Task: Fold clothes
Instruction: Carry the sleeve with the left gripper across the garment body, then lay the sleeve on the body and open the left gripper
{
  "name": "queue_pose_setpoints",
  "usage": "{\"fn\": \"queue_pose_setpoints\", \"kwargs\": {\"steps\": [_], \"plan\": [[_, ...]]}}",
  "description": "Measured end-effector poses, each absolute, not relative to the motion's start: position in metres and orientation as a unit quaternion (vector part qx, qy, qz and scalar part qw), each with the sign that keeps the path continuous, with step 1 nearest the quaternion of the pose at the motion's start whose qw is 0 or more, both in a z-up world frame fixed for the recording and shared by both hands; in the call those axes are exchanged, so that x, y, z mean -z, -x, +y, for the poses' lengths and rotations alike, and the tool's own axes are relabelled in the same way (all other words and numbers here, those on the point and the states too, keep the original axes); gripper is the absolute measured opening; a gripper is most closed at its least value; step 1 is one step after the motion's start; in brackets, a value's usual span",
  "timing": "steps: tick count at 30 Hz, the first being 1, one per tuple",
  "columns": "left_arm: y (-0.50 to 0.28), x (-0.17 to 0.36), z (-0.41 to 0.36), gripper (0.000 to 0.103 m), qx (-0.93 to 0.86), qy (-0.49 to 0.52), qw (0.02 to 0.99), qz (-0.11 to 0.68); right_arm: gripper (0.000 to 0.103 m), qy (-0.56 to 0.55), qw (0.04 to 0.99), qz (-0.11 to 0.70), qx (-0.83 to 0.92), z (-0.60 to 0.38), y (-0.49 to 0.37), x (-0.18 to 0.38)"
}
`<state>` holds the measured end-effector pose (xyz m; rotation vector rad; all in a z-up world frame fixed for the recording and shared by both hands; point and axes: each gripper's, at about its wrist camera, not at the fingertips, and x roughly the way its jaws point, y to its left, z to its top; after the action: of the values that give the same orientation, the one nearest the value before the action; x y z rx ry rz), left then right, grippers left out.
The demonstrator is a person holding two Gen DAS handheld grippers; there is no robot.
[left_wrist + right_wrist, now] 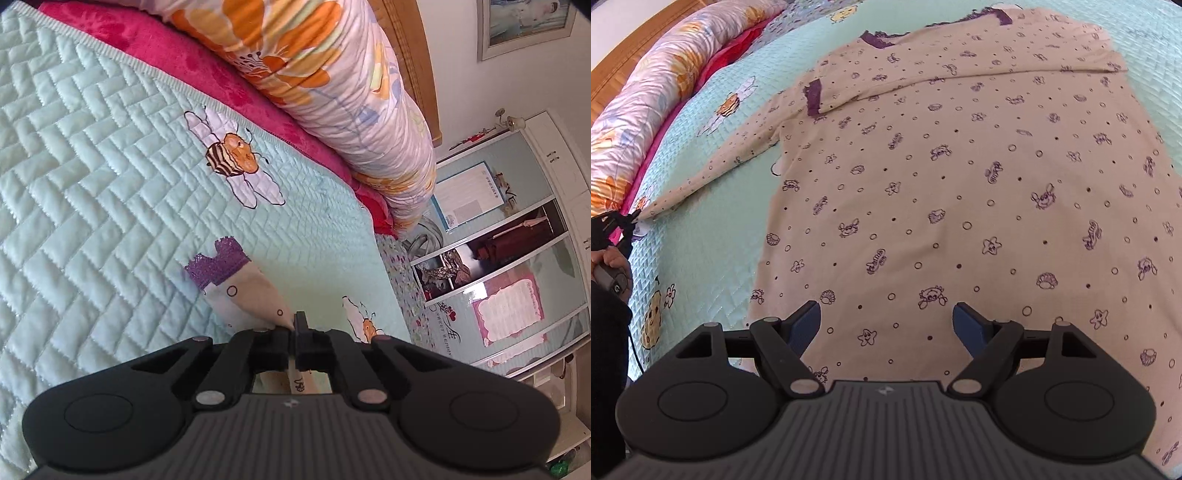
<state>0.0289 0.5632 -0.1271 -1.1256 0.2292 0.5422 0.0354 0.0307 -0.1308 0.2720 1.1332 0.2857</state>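
The left gripper (295,325) pinches the sleeve (251,295) taut for folding while the right gripper (886,325) hovers wide over the shirt (960,184).

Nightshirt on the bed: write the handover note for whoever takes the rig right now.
Left tool: shut on the sleeve of the nightshirt, near its purple lace cuff, sleeve drawn out to the side.
Right tool: open, holding nothing, over the lower body of the nightshirt.
Nightshirt lies flat on the mint quilted bedspread, neckline at the far end. The other sleeve already lies folded across the chest.
Left to do: fold the held sleeve in, then fold the body.
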Motion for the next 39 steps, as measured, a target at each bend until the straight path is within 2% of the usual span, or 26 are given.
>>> {"fn": "queue_pose_setpoints", "kwargs": {"steps": [3,8,11,14,16,18,22,24,27,28,29,30,31,32,39], "plan": [[-0.044,0.1,0.553,0.001,-0.247,0.523,0.812,0.084,0.08,-0.14,0.824,0.533,-0.133,0.022,-0.033,0.132],[-0.104,0.013,0.497,0.001,-0.199,0.447,0.871,0.052,0.08,-0.169,0.824,0.527,-0.126,-0.003,-0.03,0.132],[-0.154,-0.043,0.422,0.001,-0.126,0.372,0.918,0.05,0.08,-0.2,0.822,0.52,-0.116,-0.026,-0.031,0.134],[-0.204,-0.071,0.31,0.001,-0.03,0.282,0.956,0.076,0.08,-0.234,0.819,0.514,-0.1,-0.053,-0.03,0.137],[-0.23,-0.065,0.225,0.001,0.034,0.22,0.969,0.109,0.08,-0.255,0.818,0.509,-0.089,-0.073,-0.028,0.139],[-0.251,-0.036,0.136,0.001,0.102,0.172,0.966,0.162,0.08,-0.273,0.816,0.504,-0.077,-0.093,-0.026,0.141],[-0.273,0.064,-0.008,0.001,0.16,0.018,0.943,0.292,0.08,-0.305,0.814,0.492,-0.053,-0.134,-0.018,0.145],[-0.271,0.109,-0.041,0.002,0.159,-0.044,0.925,0.343,0.08,-0.317,0.815,0.484,-0.043,-0.154,-0.011,0.145],[-0.253,0.13,-0.039,0.007,0.149,-0.06,0.92,0.359,0.08,-0.332,0.818,0.469,-0.033,-0.182,0.0,0.144],[-0.244,0.128,-0.031,0.013,0.148,-0.059,0.922,0.354,0.08,-0.336,0.819,0.463,-0.031,-0.19,0.002,0.144],[-0.236,0.126,-0.023,0.027,0.147,-0.057,0.924,0.349,0.08,-0.34,0.821,0.458,-0.029,-0.198,0.005,0.144],[-0.226,0.122,-0.012,0.034,0.144,-0.05,0.928,0.341,0.08,-0.344,0.823,0.451,-0.032,-0.201,0.005,0.143],[-0.215,0.116,0.001,0.046,0.14,-0.041,0.932,0.333,0.08,-0.348,0.826,0.443,-0.035,-0.203,0.005,0.141],[-0.205,0.113,0.016,0.049,0.131,-0.029,0.934,0.33,0.08,-0.351,0.828,0.436,-0.038,-0.206,0.006,0.139],[-0.153,0.119,0.163,0.05,0.001,0.116,0.926,0.358,0.08,-0.341,0.85,0.393,-0.081,-0.187,-0.006,0.113]]}}
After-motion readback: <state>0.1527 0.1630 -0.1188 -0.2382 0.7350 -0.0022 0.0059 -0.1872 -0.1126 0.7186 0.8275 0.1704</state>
